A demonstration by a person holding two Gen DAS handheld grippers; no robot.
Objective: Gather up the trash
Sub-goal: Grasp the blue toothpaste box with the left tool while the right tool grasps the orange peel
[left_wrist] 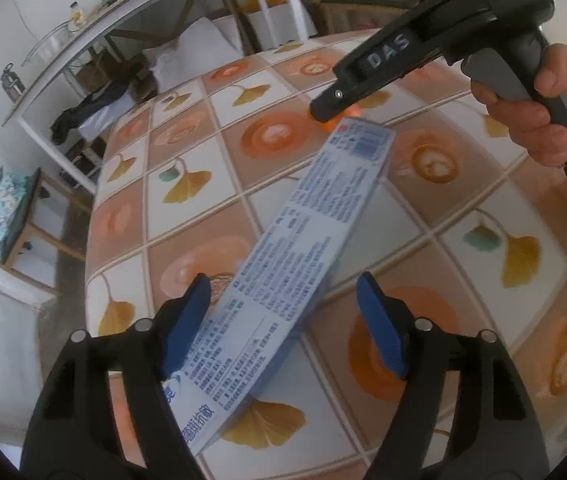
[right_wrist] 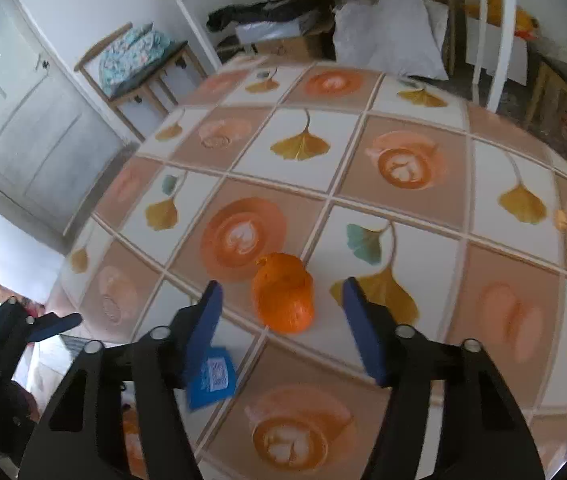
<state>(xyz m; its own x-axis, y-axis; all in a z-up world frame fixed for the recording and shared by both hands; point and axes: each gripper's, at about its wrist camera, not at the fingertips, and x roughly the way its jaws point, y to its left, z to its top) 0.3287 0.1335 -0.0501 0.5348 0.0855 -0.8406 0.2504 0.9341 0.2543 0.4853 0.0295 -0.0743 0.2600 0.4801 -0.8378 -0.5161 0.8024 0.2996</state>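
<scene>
A long blue-and-white toothpaste box [left_wrist: 303, 240] lies on the patterned tablecloth [left_wrist: 187, 152], its near end between my left gripper's [left_wrist: 283, 320] open blue pads. The left pad [left_wrist: 191, 316] touches the box; the right pad stands apart. An orange peel [right_wrist: 283, 296] lies on the cloth just ahead of my right gripper [right_wrist: 279, 320], between its open pads. The box's far end [right_wrist: 211, 380] shows beside the right gripper's left pad. In the left wrist view the right gripper's body [left_wrist: 423, 48] hovers over the peel [left_wrist: 337, 120], mostly hiding it.
The table [right_wrist: 403, 140] has its edge at the left and far side. A chair with folded cloth [right_wrist: 135, 64], a white shelf frame [left_wrist: 95, 60], a white sack [right_wrist: 387, 36] and a door [right_wrist: 31, 120] stand around it.
</scene>
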